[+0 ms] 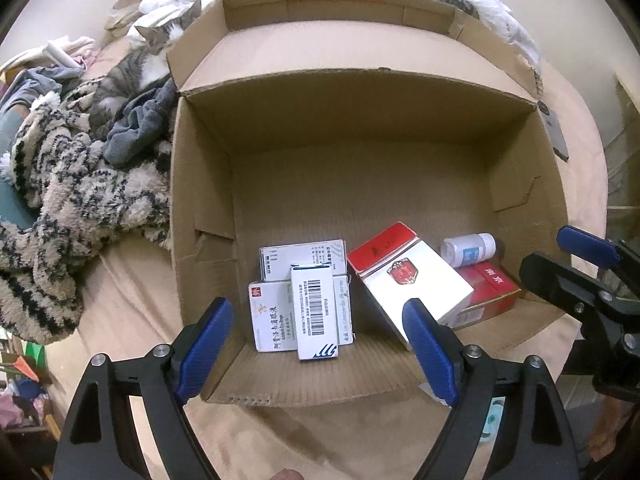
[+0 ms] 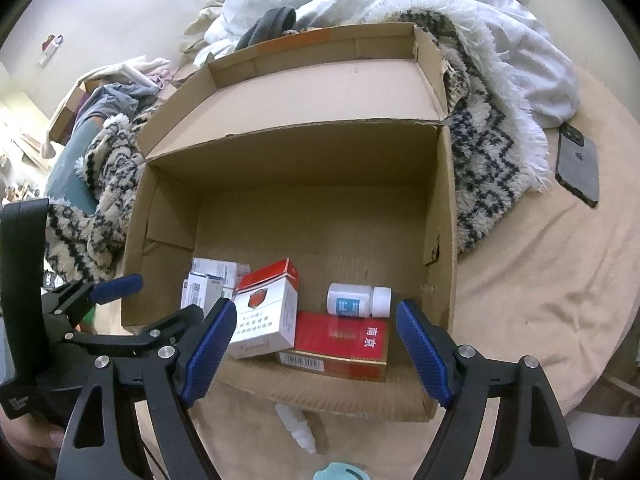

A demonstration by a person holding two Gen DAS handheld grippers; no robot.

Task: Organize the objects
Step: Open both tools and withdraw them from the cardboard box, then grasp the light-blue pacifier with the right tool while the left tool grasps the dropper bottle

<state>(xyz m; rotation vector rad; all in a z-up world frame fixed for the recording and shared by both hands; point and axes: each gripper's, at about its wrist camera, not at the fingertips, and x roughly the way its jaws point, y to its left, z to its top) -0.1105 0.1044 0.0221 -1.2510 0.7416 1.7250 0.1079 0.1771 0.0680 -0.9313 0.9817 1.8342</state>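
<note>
Bed (image 2: 540, 280) w/ a tan sheet. On it: big cardboard box (image 2: 444, 240), fuzzy zigzag blanket (image 2: 492, 152), white blanket (image 2: 500, 32), dark phone (image 2: 578, 168), small white dropper bottle (image 2: 298, 428) just in front of the box, cat (image 1: 124, 76).

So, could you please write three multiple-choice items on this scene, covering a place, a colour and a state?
1. Where does the small white plastic bottle lie?
A. in the open brown cardboard box
B. on the dark phone
C. on the blanket

2. What colour are the pads of the left tongs?
A. red
B. blue
C. green

3. How do the right tongs stand?
A. shut on the bottle
B. shut on a carton
C. open, holding nothing

A: it rests on the box floor. B: both pads are blue. C: nothing is clamped between the pads.
</note>
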